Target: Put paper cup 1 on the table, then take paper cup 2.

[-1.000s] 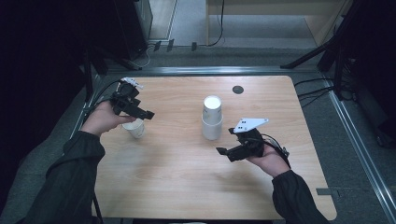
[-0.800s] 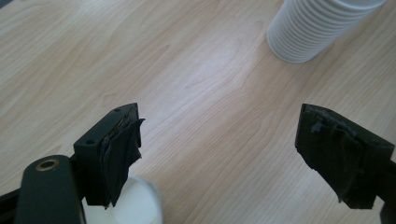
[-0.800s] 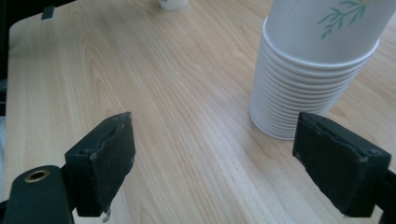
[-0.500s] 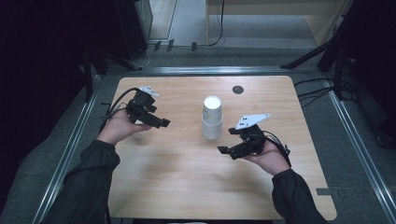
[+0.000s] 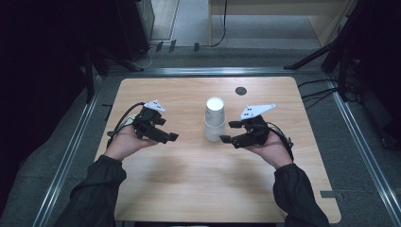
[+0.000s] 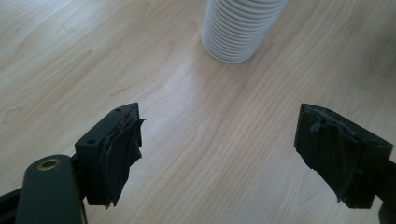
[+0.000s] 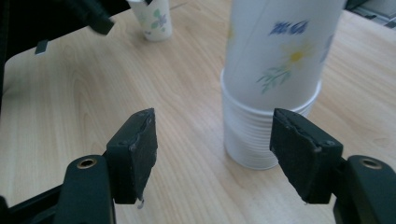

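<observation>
A stack of upturned white paper cups (image 5: 215, 118) stands at the table's middle; its top cup carries a flower print (image 7: 280, 60) and its ribbed base (image 6: 240, 28) lies ahead of my left gripper's jaws. My left gripper (image 5: 168, 131) hovers left of the stack, open and holding nothing (image 6: 219, 149). Close on the stack's right, my right gripper (image 5: 227, 132) is open too, its jaws apart just short of the stack's base (image 7: 215, 149). A single flowered cup (image 7: 154, 18) stands farther off on the left side of the table, beyond the stack.
The wooden table (image 5: 189, 189) has a dark round hole (image 5: 240, 91) near its far edge. Metal rails (image 5: 71, 151) run along both sides, and cables (image 5: 321, 90) lie on the floor to the right. Bare wood lies in front of the stack.
My left gripper has swung from the table's left part toward the stack and nearer the person, leaving the single cup behind. The right gripper has hardly moved.
</observation>
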A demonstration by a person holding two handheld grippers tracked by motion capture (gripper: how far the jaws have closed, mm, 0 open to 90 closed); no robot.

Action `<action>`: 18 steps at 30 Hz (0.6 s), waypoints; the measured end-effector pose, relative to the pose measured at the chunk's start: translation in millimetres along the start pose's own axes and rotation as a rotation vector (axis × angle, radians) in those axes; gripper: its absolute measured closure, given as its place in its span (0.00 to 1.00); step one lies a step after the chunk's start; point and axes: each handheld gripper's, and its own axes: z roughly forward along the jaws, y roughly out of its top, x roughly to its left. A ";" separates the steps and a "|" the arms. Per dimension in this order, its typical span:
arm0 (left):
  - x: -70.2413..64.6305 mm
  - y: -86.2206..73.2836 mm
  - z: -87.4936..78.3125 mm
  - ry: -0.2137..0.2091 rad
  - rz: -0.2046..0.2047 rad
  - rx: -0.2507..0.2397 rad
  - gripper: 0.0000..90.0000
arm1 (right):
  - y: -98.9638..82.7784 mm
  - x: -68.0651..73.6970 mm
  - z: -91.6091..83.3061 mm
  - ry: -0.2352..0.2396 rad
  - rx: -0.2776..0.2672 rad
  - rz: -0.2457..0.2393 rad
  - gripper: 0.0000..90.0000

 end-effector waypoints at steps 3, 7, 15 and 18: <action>-2.7 -4.3 0.2 -0.006 -0.001 -0.006 0.17 | 3.9 -6.6 -1.2 -0.001 -0.006 -0.004 0.36; -8.0 -11.8 0.8 -0.015 0.002 -0.016 0.17 | 10.6 -12.6 -3.1 -0.018 -0.010 -0.026 0.35; -18.5 -26.1 8.1 -0.014 0.029 0.004 0.17 | 32.6 -26.5 -7.4 -0.002 0.067 -0.073 0.41; -21.0 -31.2 9.1 -0.016 0.029 0.008 0.17 | 44.4 -28.9 -7.0 0.002 0.110 -0.106 0.40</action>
